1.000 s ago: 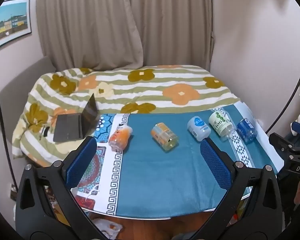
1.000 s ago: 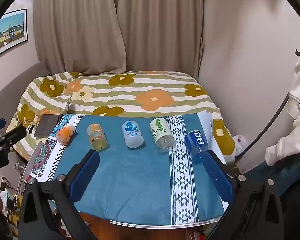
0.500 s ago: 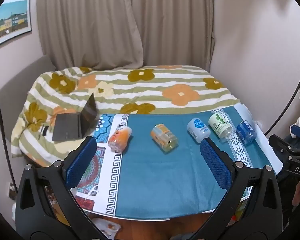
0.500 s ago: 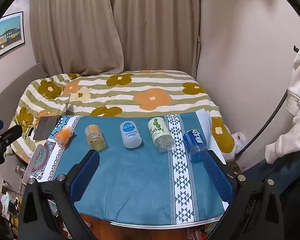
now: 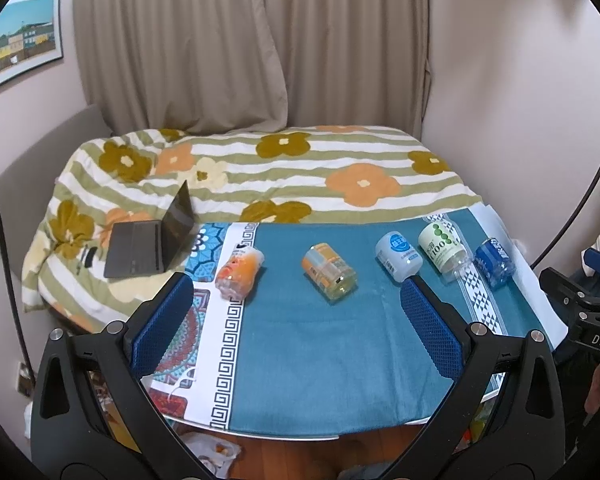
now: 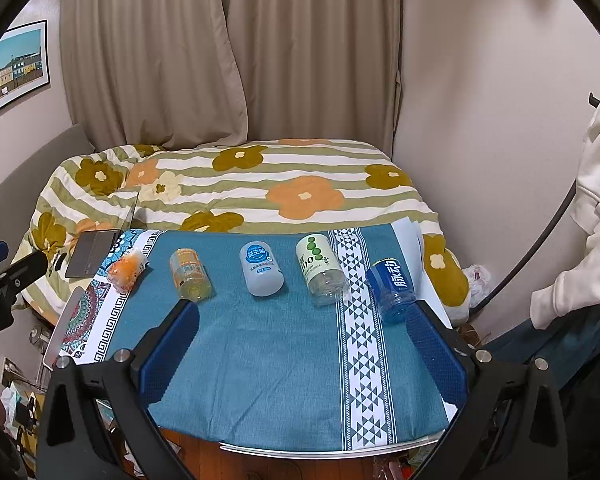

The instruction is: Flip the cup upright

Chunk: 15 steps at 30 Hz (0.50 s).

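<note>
Several cups made from cut plastic bottles lie on their sides in a row on the blue tablecloth [image 5: 300,352]: an orange cup [image 5: 239,273] [image 6: 127,269], a yellow-orange cup [image 5: 329,271] [image 6: 189,274], a white-and-blue cup [image 5: 399,255] [image 6: 261,268], a white cup with green dots [image 5: 444,247] [image 6: 319,269] and a blue cup [image 5: 494,262] [image 6: 391,290]. My left gripper [image 5: 296,292] is open and empty, above the table's near edge, short of the cups. My right gripper [image 6: 304,320] is open and empty, also short of the row.
A bed with a flowered striped blanket [image 5: 300,168] stands behind the table. An open laptop [image 5: 152,240] rests on the bed at the left. Curtains and walls close the back. A white garment [image 6: 596,208] hangs at the right.
Both grippers have pulled back and risen slightly, so the table and cups sit a little lower and farther in view. The cups have not moved.
</note>
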### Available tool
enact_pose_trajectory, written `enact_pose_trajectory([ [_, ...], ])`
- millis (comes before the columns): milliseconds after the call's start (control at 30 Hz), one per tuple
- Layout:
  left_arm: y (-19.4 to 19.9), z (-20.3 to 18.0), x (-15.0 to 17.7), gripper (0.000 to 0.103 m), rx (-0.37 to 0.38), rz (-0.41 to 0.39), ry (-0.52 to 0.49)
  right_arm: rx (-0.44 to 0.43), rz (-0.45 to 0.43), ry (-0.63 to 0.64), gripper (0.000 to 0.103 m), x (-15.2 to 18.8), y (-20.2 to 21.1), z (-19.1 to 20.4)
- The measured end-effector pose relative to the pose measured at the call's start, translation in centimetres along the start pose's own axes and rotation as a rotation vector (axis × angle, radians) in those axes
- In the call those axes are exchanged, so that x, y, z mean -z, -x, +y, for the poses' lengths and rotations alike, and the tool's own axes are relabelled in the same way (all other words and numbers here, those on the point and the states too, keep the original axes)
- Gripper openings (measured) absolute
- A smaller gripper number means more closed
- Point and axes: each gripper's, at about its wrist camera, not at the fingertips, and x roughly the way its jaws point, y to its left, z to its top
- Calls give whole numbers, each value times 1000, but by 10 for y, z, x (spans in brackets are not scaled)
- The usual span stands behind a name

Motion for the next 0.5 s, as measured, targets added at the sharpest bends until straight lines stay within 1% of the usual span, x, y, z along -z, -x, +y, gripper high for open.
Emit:
enact_pose_trajectory([
  [500,-2,0,0,103,4,5,8,6,6,-2,103,0,-2,0],
])
